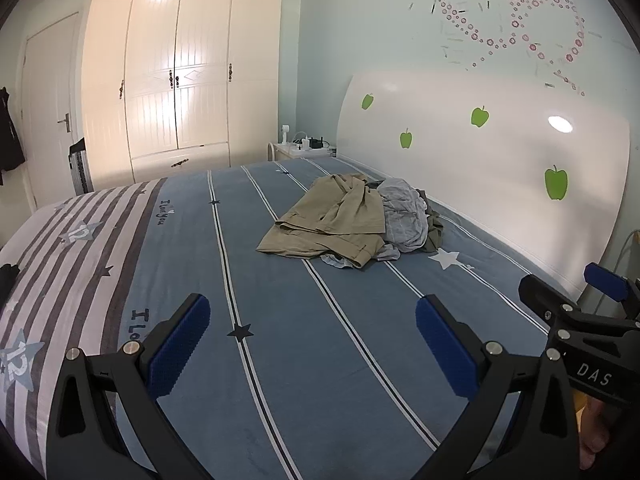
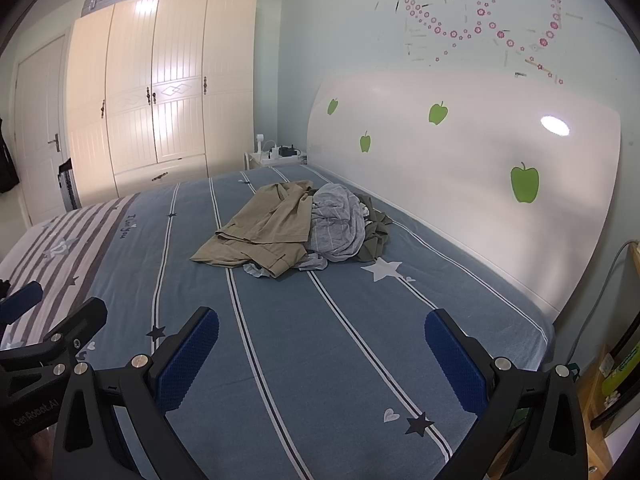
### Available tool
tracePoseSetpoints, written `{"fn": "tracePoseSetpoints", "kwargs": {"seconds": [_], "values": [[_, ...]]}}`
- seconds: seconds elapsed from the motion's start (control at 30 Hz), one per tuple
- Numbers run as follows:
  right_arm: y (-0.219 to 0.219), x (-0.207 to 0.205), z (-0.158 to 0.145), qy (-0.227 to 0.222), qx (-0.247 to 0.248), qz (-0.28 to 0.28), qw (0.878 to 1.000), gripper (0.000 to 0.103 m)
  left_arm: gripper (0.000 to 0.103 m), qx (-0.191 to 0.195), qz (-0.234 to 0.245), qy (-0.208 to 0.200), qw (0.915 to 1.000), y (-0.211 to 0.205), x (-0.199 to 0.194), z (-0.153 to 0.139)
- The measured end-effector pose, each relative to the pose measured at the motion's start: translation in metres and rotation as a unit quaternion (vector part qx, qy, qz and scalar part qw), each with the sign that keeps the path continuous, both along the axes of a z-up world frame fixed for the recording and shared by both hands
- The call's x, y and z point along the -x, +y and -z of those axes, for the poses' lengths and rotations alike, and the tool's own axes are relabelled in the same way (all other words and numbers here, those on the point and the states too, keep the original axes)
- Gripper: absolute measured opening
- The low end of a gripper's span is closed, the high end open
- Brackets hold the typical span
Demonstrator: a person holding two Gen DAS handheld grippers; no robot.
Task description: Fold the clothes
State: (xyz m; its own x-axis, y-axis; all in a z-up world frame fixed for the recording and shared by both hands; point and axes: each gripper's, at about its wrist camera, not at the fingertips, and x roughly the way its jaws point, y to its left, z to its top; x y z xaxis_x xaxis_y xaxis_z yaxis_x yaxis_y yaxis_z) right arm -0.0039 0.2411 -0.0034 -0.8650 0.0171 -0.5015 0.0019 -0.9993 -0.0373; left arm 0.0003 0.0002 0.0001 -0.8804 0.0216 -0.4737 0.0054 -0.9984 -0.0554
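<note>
A heap of clothes lies on the blue striped bed near the headboard. On top of it spreads a khaki garment, with a crumpled grey garment beside it and a dark olive piece behind. My left gripper hovers open over the bed, well short of the pile, nothing between its blue pads. My right gripper is open too, equally far from the clothes. Each gripper shows at the edge of the other's view.
A white headboard with green apple stickers runs along the right. A cream wardrobe and a door stand at the far wall, with a small bedside table carrying chargers. A wooden shelf is at the right edge.
</note>
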Motion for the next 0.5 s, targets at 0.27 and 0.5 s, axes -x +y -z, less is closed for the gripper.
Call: {"fn": "tracePoseSetpoints", "kwargs": {"seconds": [0.27,0.5], "values": [[-0.0026,0.0006,0.0002,0.001,-0.001,0.001,1.000,0.102,0.102,0.001,0.003,0.002,1.0000,-0.0024,-0.0006,0.0010],[-0.0036,-0.0005,0.0005,0.002,-0.002,0.002,1.000,0.102,0.102,-0.001,0.000,0.003,1.0000,-0.0005,-0.0011,-0.0018]]}}
